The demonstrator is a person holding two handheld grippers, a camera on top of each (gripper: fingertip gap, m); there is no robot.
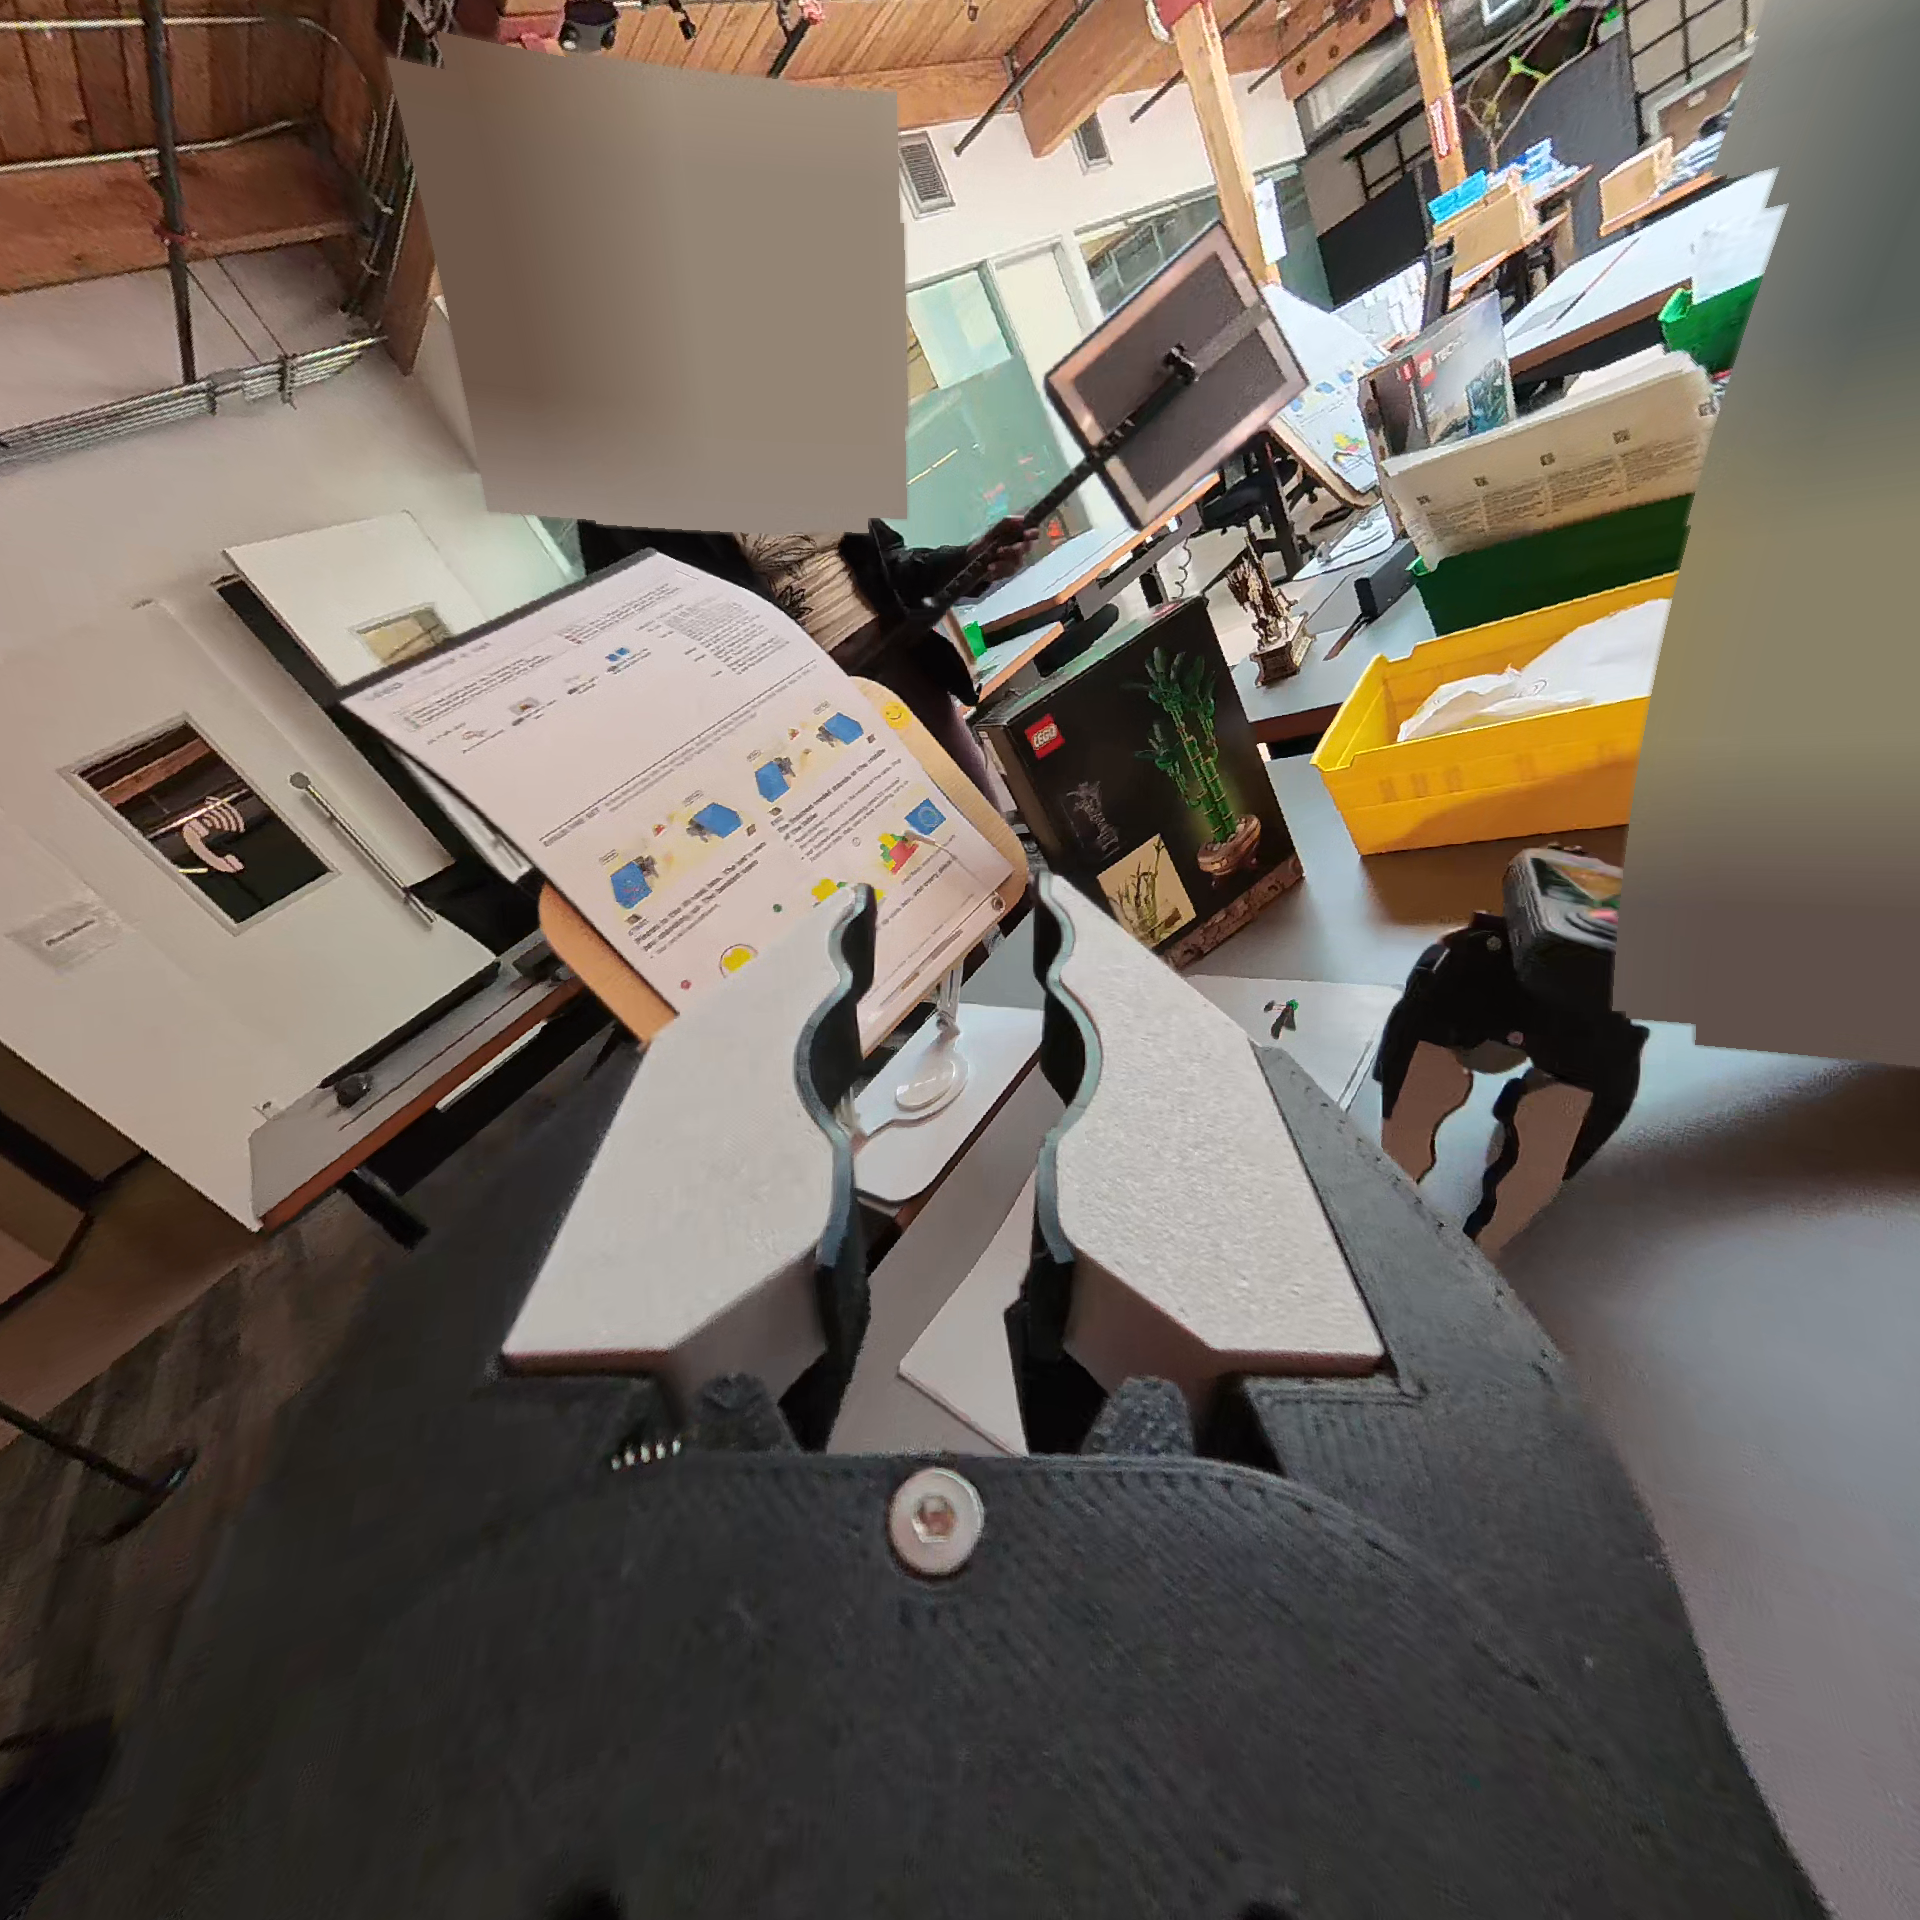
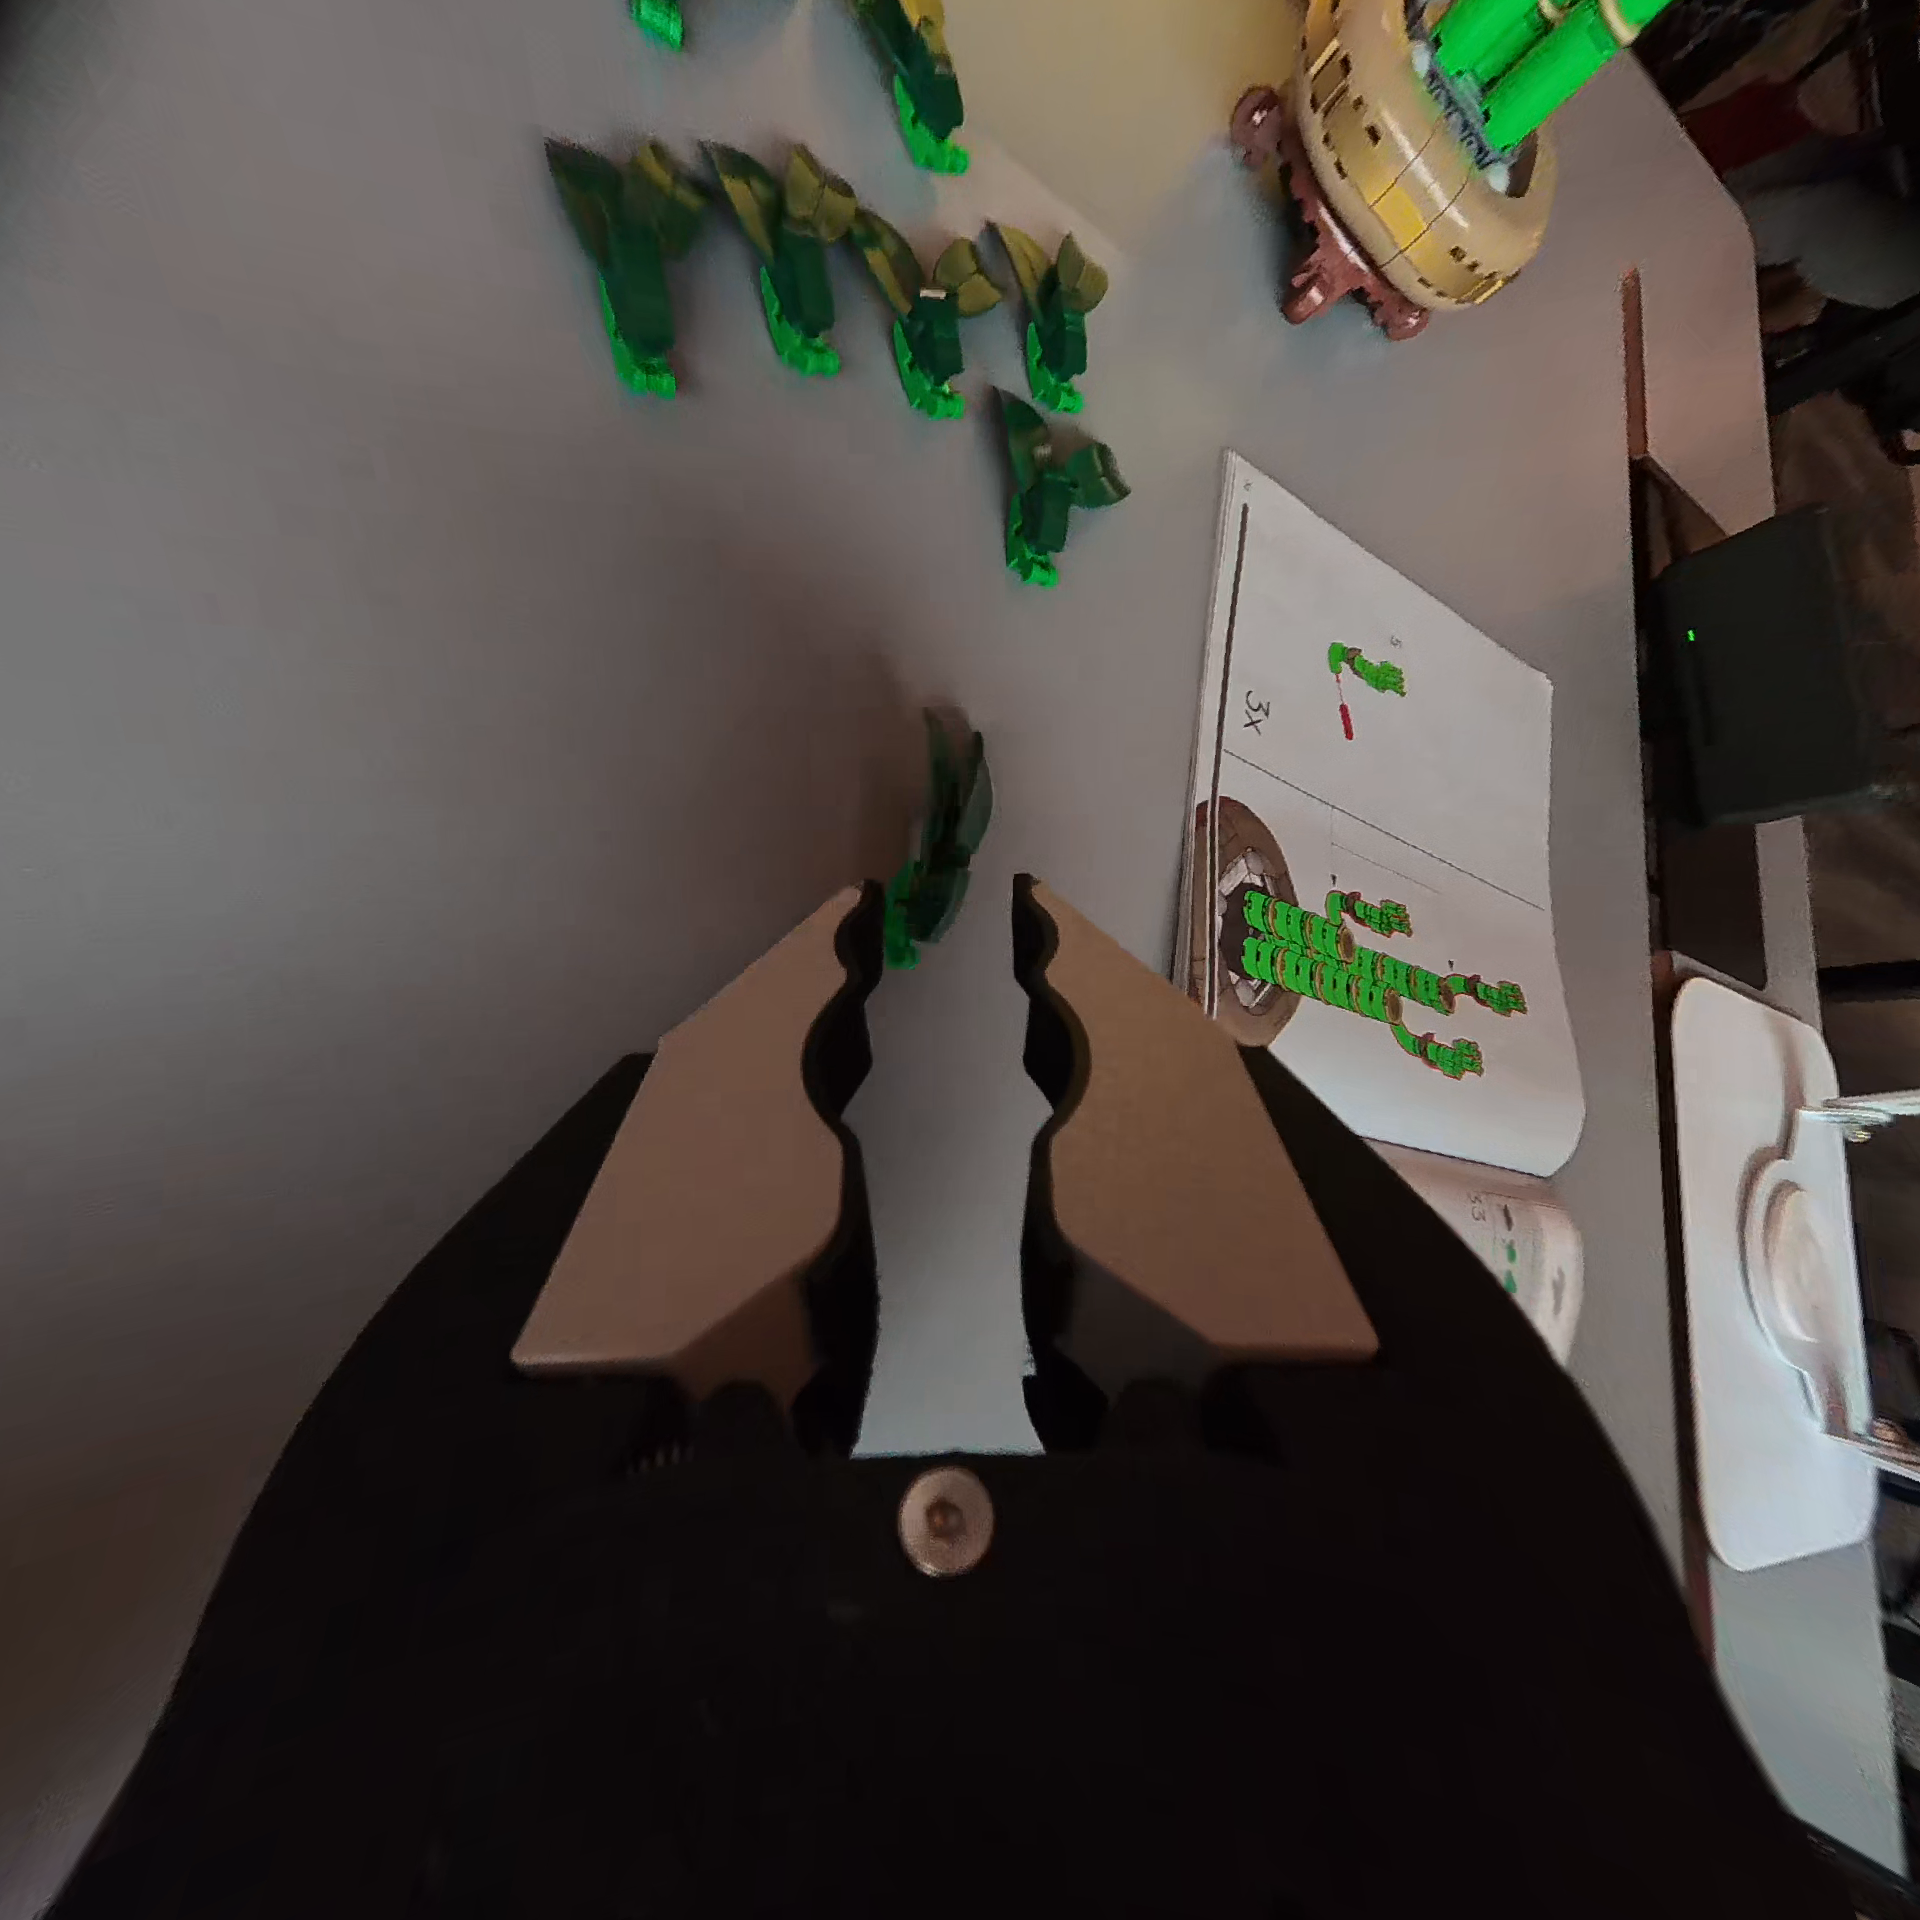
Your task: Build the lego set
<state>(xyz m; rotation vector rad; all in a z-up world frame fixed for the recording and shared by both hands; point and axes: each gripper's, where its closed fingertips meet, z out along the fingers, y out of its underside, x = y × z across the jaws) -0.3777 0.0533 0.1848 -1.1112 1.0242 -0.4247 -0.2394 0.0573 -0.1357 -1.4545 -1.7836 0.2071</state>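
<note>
In the right wrist view my right gripper [image 2: 940, 894] is open over the grey table [image 2: 364, 623]. A green leaf piece [image 2: 940, 831] lies just past its left fingertip, blurred. Several more green leaf pieces [image 2: 790, 270] lie farther off. A tan pot with green bamboo stalks [image 2: 1423, 177] stands at the top right. An open instruction booklet [image 2: 1371, 831] lies to the right. In the left wrist view my left gripper [image 1: 951, 914] is open and empty, raised and pointing across the room. The right gripper [image 1: 1496, 1101] shows there at the right.
A printed sheet on a stand [image 1: 686, 769], the black lego box [image 1: 1143, 769] and a yellow bin [image 1: 1486, 717] stand beyond the left gripper. A white stand base [image 2: 1756, 1268] and a black box [image 2: 1766, 665] sit at the table's right edge. My hands' fingertips stand some 35 cm from each other.
</note>
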